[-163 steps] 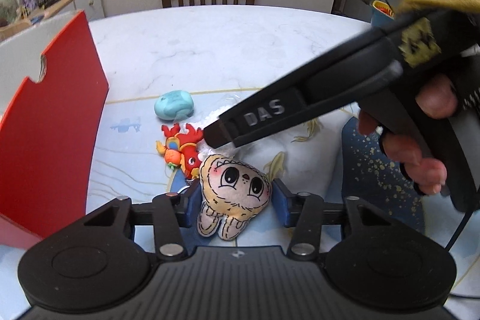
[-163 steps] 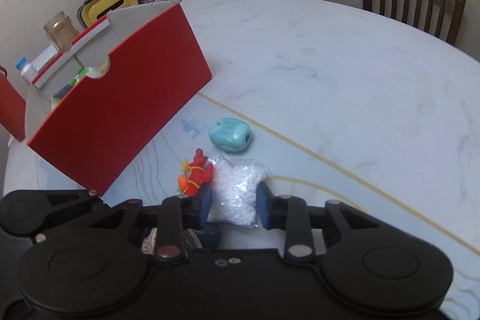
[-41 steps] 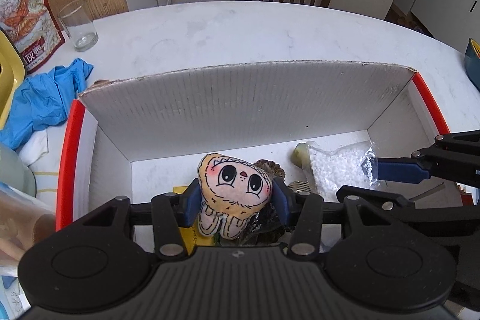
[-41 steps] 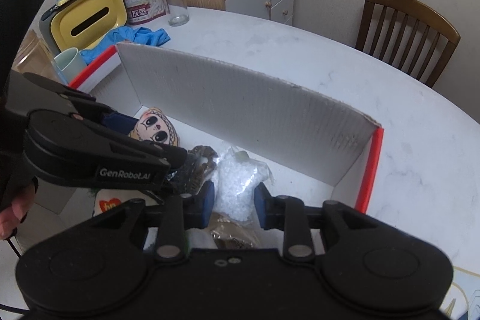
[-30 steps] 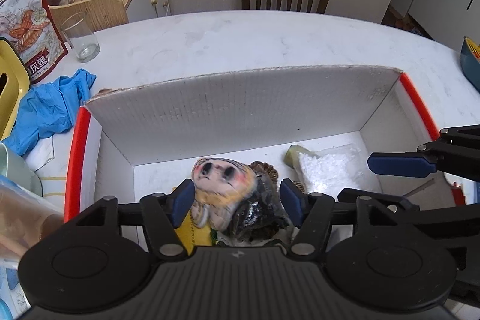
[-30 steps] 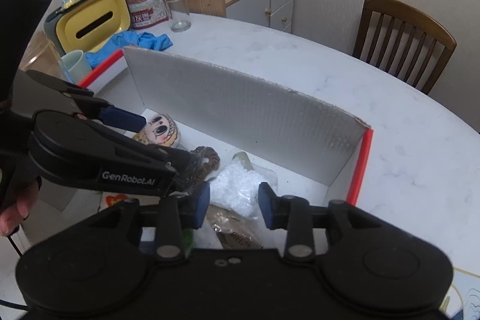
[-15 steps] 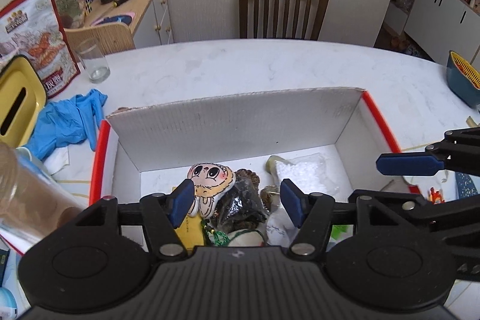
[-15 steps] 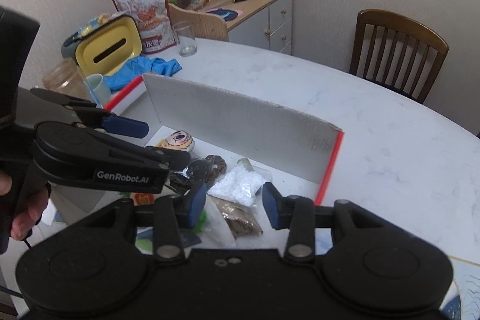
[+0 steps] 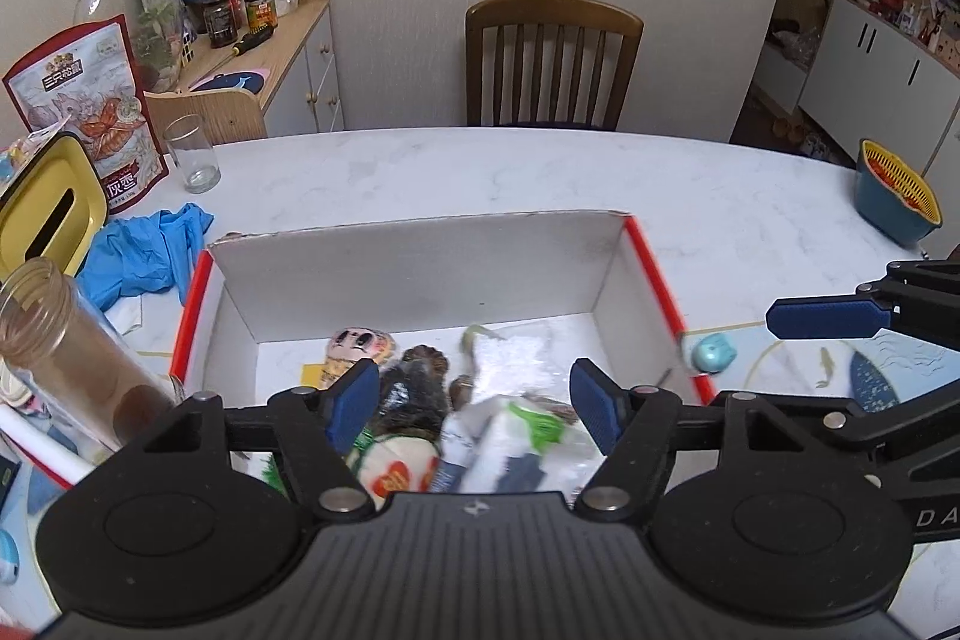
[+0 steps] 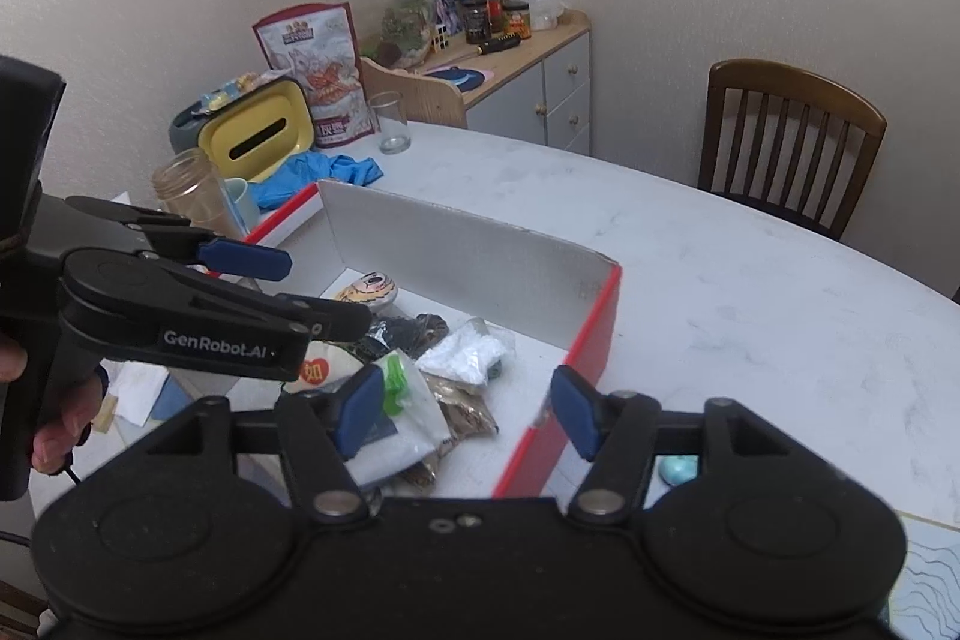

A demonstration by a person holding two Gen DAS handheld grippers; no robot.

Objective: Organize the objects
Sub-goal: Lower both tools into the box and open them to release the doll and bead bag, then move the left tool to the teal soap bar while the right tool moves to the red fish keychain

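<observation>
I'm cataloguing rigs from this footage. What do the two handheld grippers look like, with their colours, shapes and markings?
Both are matte black plastic. The left gripper and right gripper each have two blue ribbed pads on hinged black fingers with silver pivot screws and round hubs. The left's side reads "GenRobot.AI" in white; the right's shows "DA". A thin black cable trails below the left's handle.

You get soft, even indoor light in both views, no hard shadows and no glare. Fisheye bends the walls and darkens the corners. Motion blur smears the box [image 9: 651,274] contents and its red rim; the chair [image 9: 553,64] and cabinet [image 10: 528,82] stay fairly sharp.
</observation>
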